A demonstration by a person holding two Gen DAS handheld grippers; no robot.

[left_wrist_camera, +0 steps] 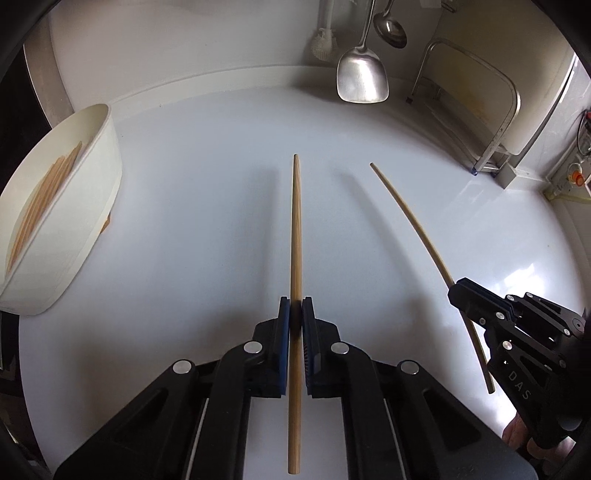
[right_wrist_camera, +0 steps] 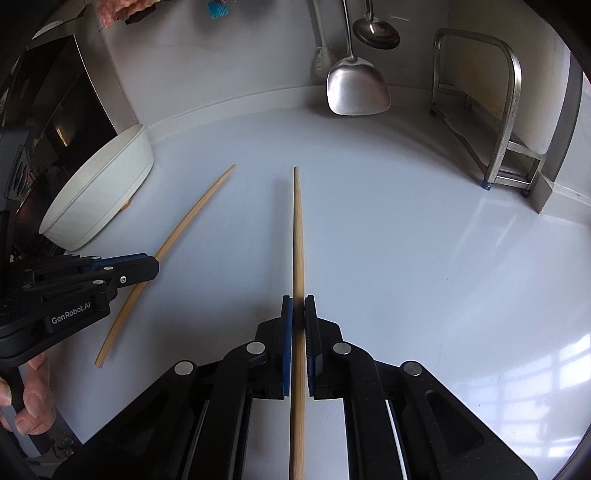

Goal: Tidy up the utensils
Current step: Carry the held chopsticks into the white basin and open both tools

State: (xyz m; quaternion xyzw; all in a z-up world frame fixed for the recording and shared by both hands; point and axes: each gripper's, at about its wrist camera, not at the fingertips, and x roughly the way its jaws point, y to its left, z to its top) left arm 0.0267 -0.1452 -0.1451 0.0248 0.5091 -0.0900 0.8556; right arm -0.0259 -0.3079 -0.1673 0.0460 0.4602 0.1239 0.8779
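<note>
While the left gripper (left_wrist_camera: 296,306) is clamping one wooden chopstick (left_wrist_camera: 295,229) between its blue pads, the right gripper (right_wrist_camera: 298,306) is doing the same with a second chopstick (right_wrist_camera: 297,236), each set of jaws closed tight on the stick near its thicker half. Both chopsticks are pointing forward and down toward the white countertop (left_wrist_camera: 207,229), their thin tips hanging above it and casting soft shadows on the surface.

Seen from the left wrist, the right gripper (left_wrist_camera: 476,295) is sitting at the right edge with its chopstick (left_wrist_camera: 410,214) slanting away to the upper left. Seen from the right wrist, the left gripper (right_wrist_camera: 144,267) is reaching in from the left, its chopstick (right_wrist_camera: 192,218) angled up toward a white tub (right_wrist_camera: 107,195). A person's hand (right_wrist_camera: 31,398) is gripping that tool's handle at the lower left.

The white tub (left_wrist_camera: 74,229) is standing at the left of the counter, and more chopsticks (left_wrist_camera: 48,192) are lying inside it. At the back wall a steel spatula (left_wrist_camera: 362,74) and a ladle (left_wrist_camera: 389,29) are hanging, with a metal rack (right_wrist_camera: 495,110) standing to the right.
</note>
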